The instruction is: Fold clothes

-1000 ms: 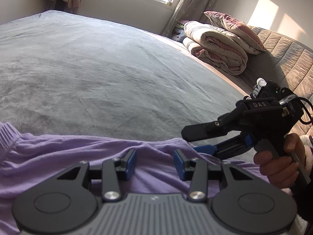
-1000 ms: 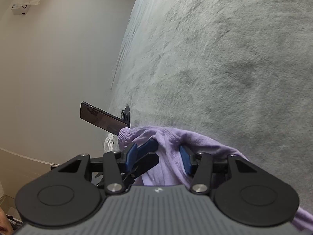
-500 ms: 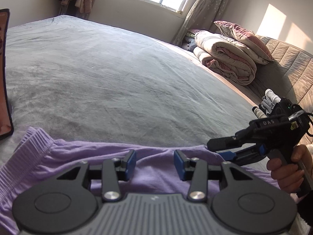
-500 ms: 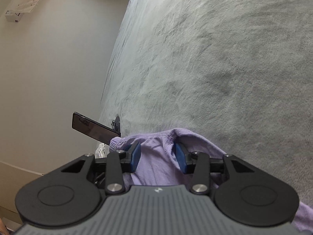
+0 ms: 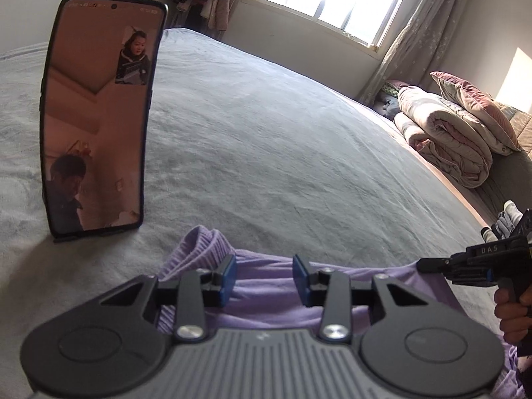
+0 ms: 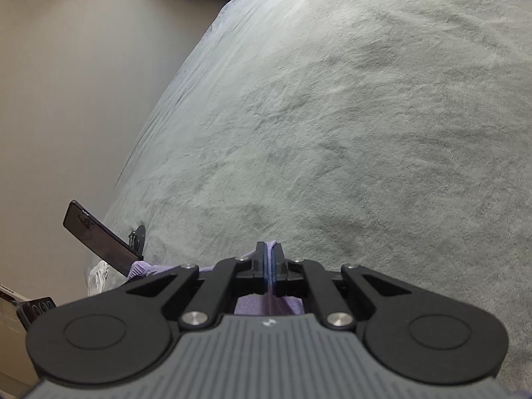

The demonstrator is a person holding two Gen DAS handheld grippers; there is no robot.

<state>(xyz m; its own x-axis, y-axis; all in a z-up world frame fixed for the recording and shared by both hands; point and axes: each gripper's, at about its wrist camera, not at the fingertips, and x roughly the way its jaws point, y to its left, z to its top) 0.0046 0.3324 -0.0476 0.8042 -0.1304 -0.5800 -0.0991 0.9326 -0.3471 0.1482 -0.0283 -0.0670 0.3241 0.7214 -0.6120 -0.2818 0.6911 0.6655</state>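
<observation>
Grey bedspread (image 5: 266,153) carries our soft, light purple garment (image 5: 266,296) near a propped phone (image 5: 99,116); our right gripper (image 6: 269,259) pinches its edge, apparently, while the left gripper (image 5: 264,277), half-open and closing, should take the ribbed hem.

Both your wrist cameras look low and close across the bed (image 5: 266,153), sharing the propped phone (image 5: 99,116) and purple garment (image 5: 266,272).

Each black gripper (image 5: 264,279) carries 2 blue-padded fingers (image 5: 228,277) on silver-screwed linkages above a ribbed grey body. The right gripper (image 5: 422,264) bears white "DAS" lettering.
</observation>
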